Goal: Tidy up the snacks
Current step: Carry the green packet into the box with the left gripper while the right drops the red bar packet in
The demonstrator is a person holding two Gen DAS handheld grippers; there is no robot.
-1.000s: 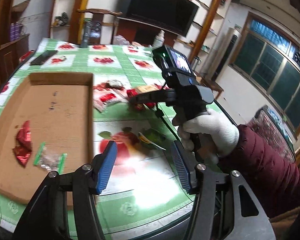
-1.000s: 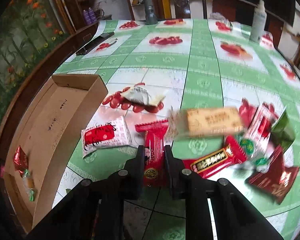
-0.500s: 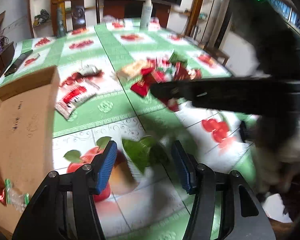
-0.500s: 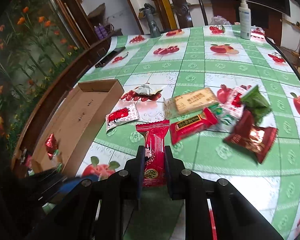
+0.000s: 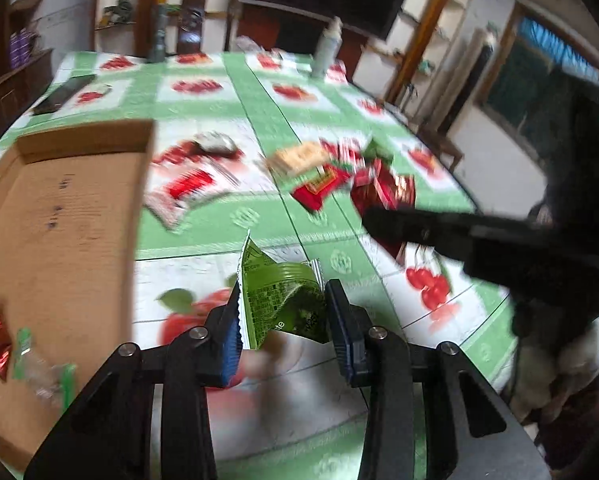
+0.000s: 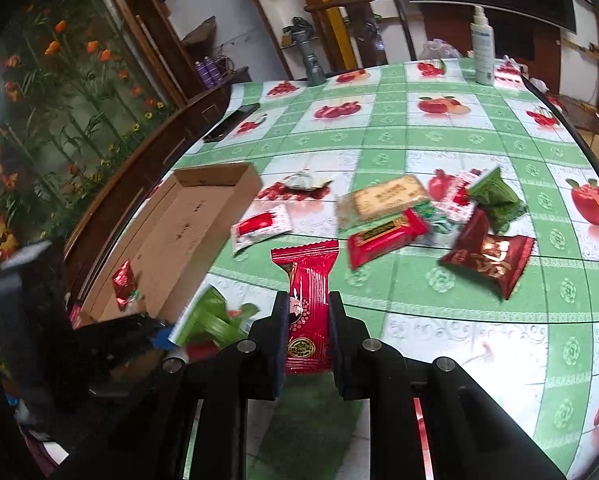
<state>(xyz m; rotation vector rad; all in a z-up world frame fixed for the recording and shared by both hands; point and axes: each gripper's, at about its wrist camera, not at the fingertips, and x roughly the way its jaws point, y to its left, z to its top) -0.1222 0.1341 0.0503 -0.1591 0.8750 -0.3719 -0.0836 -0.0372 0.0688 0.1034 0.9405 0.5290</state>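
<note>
Nearest the left wrist camera, left gripper point(image 5: 283, 320) with blue pads either side of a green packet point(image 5: 283, 296); jaws closing, packet crumpled between them, left pad against its serrated edge, right pad at its other side. Packet sits low over the table point(image 5: 439, 344), near the front edge, just right of the box point(image 5: 59, 216).

Right gripper point(image 6: 307, 324) clamped narrow on a long red packet point(image 6: 305, 300); packet sticks forward past the fingertips, crimped end fanned out. From the left view, this gripper crosses as a dark bar at right, with a white-gloved hand point(image 5: 567, 364) under it.

Box: shallow brown cardboard, open top, at the table's left side. Inside its near end, a red foil candy point(image 6: 123, 280) and a clear wrapper with green ends point(image 5: 39, 364), lying close together.

Mid-table, loose snacks: a white-and-red packet point(image 6: 261, 226) just beside the box's right wall; a pale crumpled wrapper point(image 6: 305, 180) beyond it. Further right, a cluster touching or overlapping: a biscuit pack point(image 6: 383, 198), a red bar point(image 6: 383, 236), a dark red pouch point(image 6: 489, 258), a second green packet point(image 6: 497, 198).

Far end: a white spray bottle point(image 6: 481, 48), a dark phone-like slab point(image 6: 231, 120) near the left edge, a wooden chair point(image 6: 359, 16) behind.
</note>
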